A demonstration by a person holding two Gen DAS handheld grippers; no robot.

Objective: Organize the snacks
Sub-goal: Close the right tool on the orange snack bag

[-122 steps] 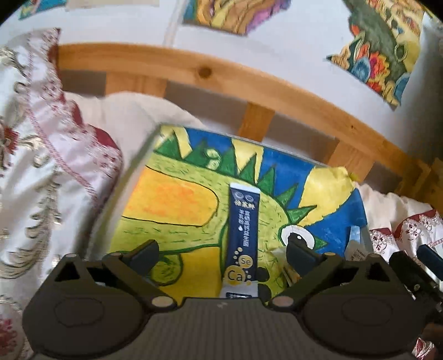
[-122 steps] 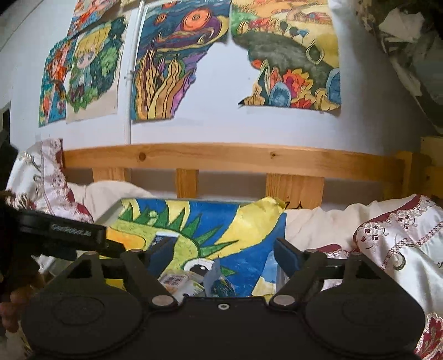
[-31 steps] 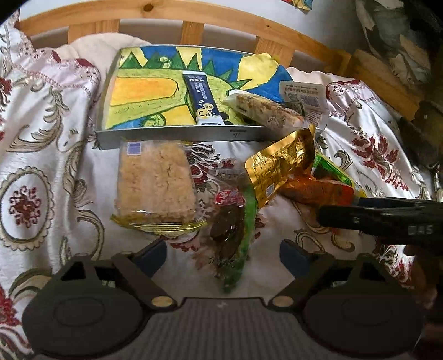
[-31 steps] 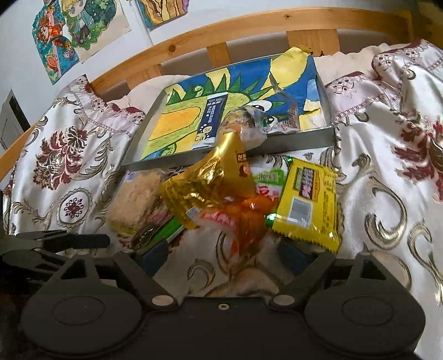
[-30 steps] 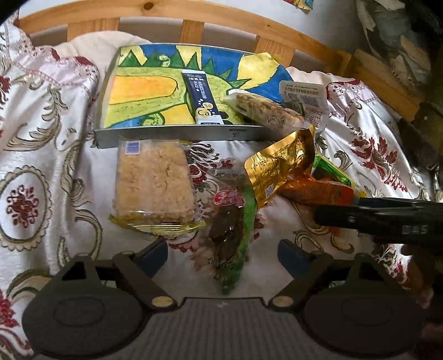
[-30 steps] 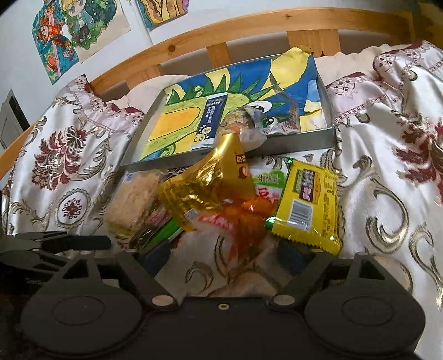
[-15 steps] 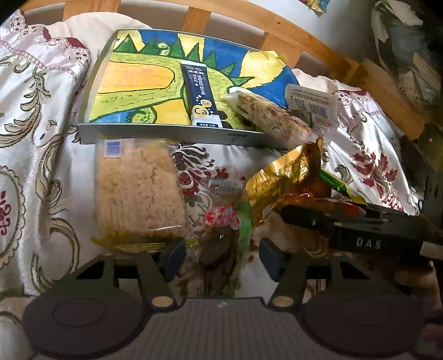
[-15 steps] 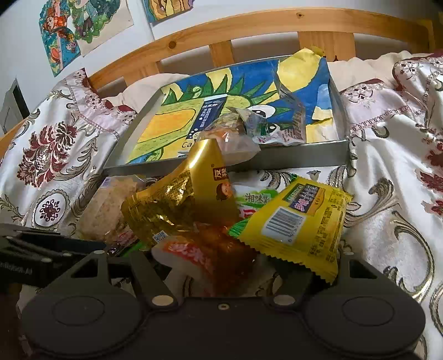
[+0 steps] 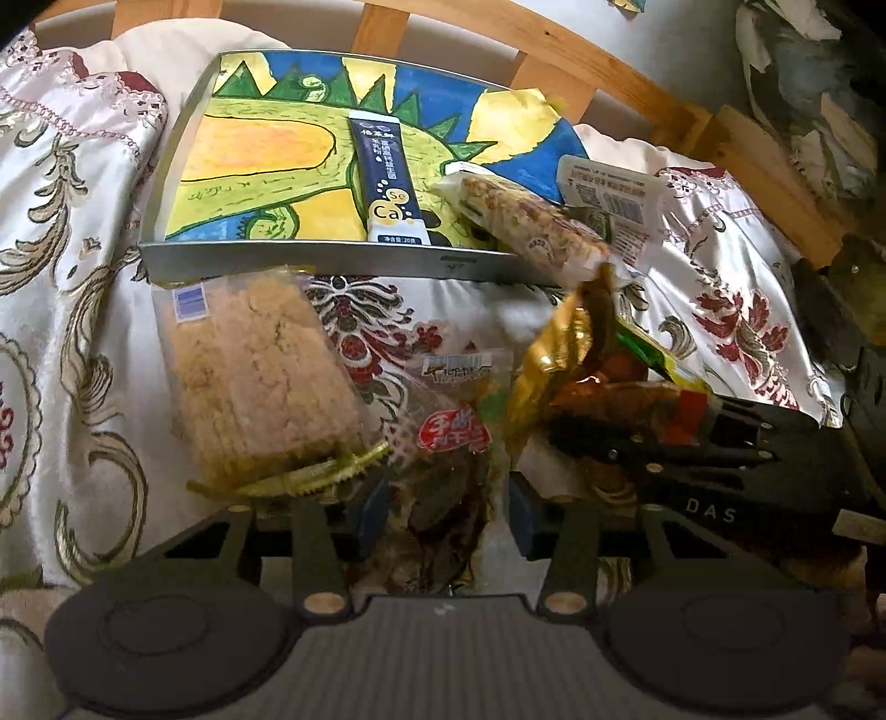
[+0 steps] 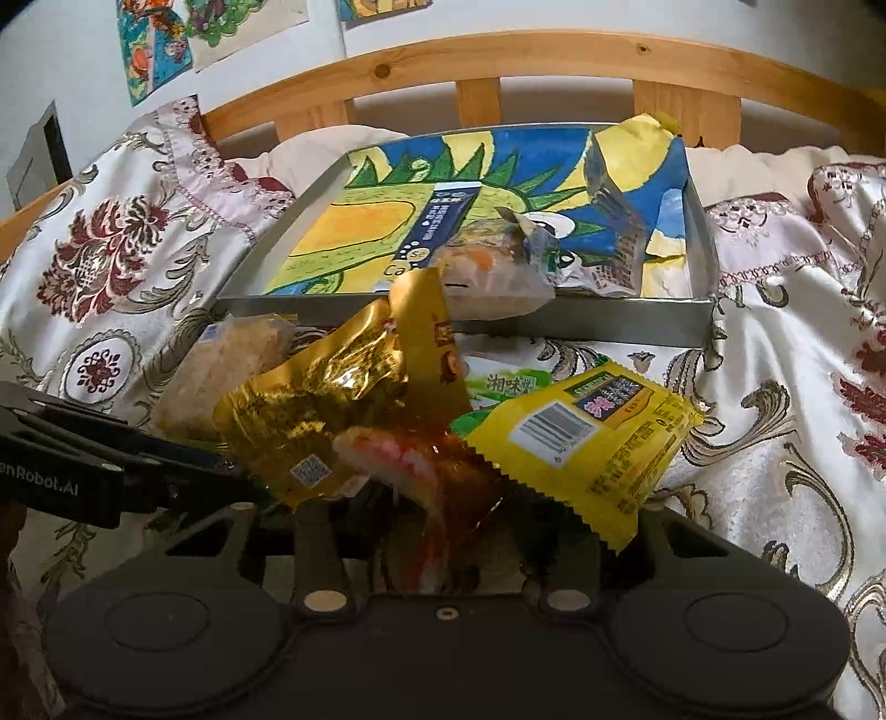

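My left gripper (image 9: pixel 443 507) has its jaws narrowed around a clear packet of dark dried snack with a red label (image 9: pixel 451 471) on the bedspread. My right gripper (image 10: pixel 437 531) straddles an orange-red packet (image 10: pixel 437 471), jaws closing on it; its fingertips are hidden by the wrappers. A gold foil packet (image 10: pixel 338 404) and a yellow packet (image 10: pixel 587 437) lie over it. A beige cracker pack (image 9: pixel 255 376) lies left. The grey tray (image 9: pixel 310 257) lined with a dinosaur drawing holds a dark blue sachet (image 9: pixel 387 171), a granola bar (image 9: pixel 531 227) and a clear packet (image 10: pixel 609 243).
The bed has a floral satin cover (image 9: pixel 66 210) and a wooden slatted headboard (image 10: pixel 482 61). A green packet (image 10: pixel 504 382) lies under the yellow one. Pillows (image 10: pixel 99 232) rise on the left. Drawings (image 10: pixel 166 50) hang on the wall.
Both grippers have dropped from the tray to the snack pile and moved in close. The left jaws have narrowed around the dark snack packet; the right jaws have narrowed around the orange-red packet.
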